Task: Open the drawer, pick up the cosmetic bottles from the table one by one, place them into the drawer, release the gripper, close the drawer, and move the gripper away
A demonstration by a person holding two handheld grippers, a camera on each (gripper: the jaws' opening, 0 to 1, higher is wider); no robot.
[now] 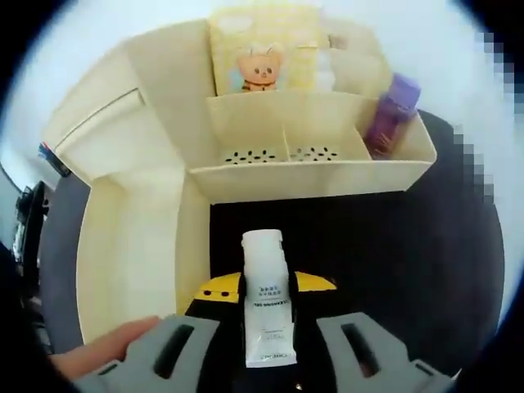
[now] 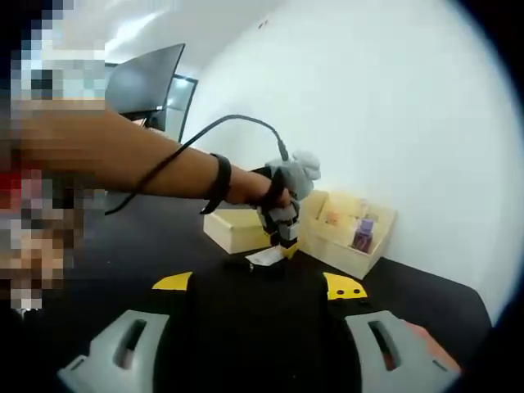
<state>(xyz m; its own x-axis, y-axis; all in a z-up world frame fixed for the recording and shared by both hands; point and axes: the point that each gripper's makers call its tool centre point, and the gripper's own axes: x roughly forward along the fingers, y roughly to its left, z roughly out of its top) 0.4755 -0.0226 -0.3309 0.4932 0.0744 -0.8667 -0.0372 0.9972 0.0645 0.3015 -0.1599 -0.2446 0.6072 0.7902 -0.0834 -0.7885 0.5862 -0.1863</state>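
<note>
We hold a white cosmetic tube (image 1: 266, 299) in the left gripper (image 1: 267, 340), just in front of the open drawer (image 1: 315, 168).

In the left gripper view the tube stands clamped between our two grey jaws, cap end up, its printed label facing us, above the black table (image 1: 393, 254). Just beyond it the cream drawer is pulled out of its cream organiser (image 1: 131, 164); a purple bottle (image 1: 391, 115) leans in its right-hand compartment, and the two compartments to the left show perforated floors. A yellow card with a cartoon animal (image 1: 262, 53) stands behind the drawer. In the right gripper view we see the right gripper (image 2: 260, 332) with its jaws spread apart and nothing between them, low over the table, well apart from the organiser; across from it, a person's arm (image 2: 139, 168) with a dark wristband reaches out with the left gripper and the tube beside the organiser.
</note>
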